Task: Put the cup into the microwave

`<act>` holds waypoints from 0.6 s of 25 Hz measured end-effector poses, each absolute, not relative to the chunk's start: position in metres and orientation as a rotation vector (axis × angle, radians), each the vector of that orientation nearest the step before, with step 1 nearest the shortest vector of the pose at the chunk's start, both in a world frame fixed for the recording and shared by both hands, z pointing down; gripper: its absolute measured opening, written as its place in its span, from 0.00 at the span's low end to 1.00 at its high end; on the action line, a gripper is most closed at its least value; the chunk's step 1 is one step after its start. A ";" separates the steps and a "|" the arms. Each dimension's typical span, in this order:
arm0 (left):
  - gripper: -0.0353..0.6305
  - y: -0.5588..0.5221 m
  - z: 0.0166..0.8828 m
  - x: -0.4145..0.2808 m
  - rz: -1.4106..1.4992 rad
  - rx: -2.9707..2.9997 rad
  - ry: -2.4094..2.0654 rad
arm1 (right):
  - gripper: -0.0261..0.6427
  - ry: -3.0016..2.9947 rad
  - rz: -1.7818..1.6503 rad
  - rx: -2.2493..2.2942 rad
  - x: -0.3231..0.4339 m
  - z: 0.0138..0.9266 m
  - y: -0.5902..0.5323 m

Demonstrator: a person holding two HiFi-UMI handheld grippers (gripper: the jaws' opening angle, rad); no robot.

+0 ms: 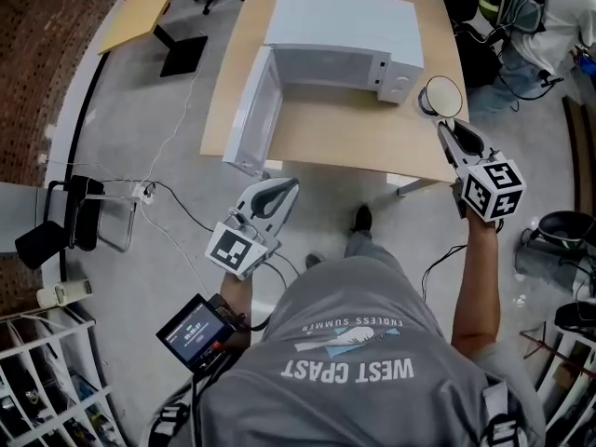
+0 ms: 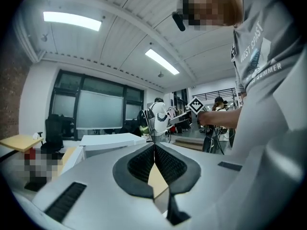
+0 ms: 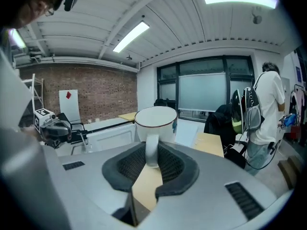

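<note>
A white cup (image 1: 441, 95) with a dark rim hangs over the table's right front corner, held by its handle in my right gripper (image 1: 448, 122). In the right gripper view the cup (image 3: 155, 119) stands upright past the jaws, and its handle (image 3: 151, 150) is pinched between the pads. The white microwave (image 1: 341, 47) sits on the wooden table (image 1: 326, 133) with its door (image 1: 251, 112) swung open to the left. My left gripper (image 1: 283, 188) is shut and empty in front of the table edge, below the door. From the left gripper (image 2: 154, 148) I see the microwave (image 2: 108, 140) ahead.
The open door overhangs the table's left front corner. A cable (image 1: 177, 110) runs across the floor to the left of the table. A second small table (image 1: 138, 12) and a chair base stand behind. Another person (image 3: 266, 109) stands to the right near bags and cables.
</note>
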State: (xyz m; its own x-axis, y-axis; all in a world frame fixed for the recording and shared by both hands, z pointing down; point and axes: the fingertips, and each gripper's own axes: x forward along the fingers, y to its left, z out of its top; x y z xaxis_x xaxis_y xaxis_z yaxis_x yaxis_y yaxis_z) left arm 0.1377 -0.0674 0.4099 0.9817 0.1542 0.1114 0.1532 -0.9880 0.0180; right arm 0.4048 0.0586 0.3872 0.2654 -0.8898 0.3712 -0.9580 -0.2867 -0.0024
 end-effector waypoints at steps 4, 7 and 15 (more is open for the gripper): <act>0.08 -0.064 0.401 0.114 0.141 3.130 0.262 | 0.15 -1.741 0.434 2.281 0.364 0.366 0.059; 0.08 -0.062 0.396 0.099 0.130 3.130 0.274 | 0.15 -1.763 0.429 2.256 0.337 0.355 0.056; 0.08 -0.068 0.390 0.055 0.091 3.144 0.267 | 0.15 -1.836 0.406 2.195 0.278 0.344 0.029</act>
